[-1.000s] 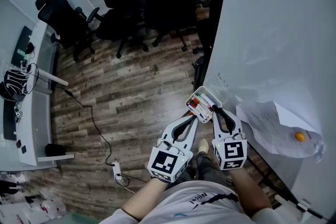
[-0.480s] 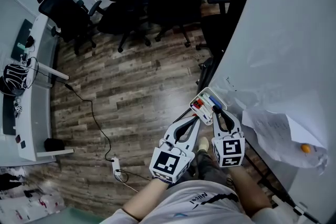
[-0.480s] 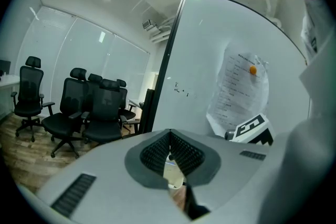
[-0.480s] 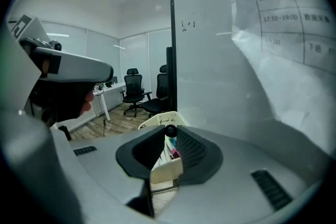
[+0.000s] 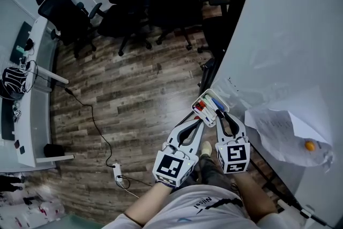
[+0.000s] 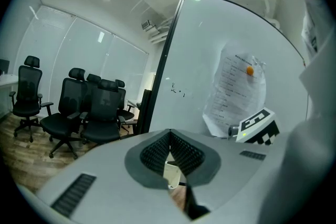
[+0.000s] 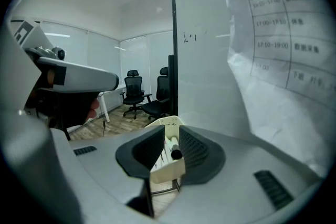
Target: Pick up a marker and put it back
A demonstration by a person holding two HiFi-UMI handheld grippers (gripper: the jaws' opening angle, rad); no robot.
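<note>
My right gripper (image 7: pixel 169 139): jaws half apart, just been opening, black-capped marker (image 7: pixel 176 154) between them in the tray (image 7: pixel 168 168) — I'd centre on that 1 barrel, then close squarely.

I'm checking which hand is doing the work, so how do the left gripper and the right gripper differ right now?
The left gripper has its jaws closed together, empty; the right gripper's stand apart, having just opened slightly. The right gripper's jaws flank a black-capped marker lying in the tray; the left gripper's tips sit by that tray's near edge. Both point at the tray.
</note>
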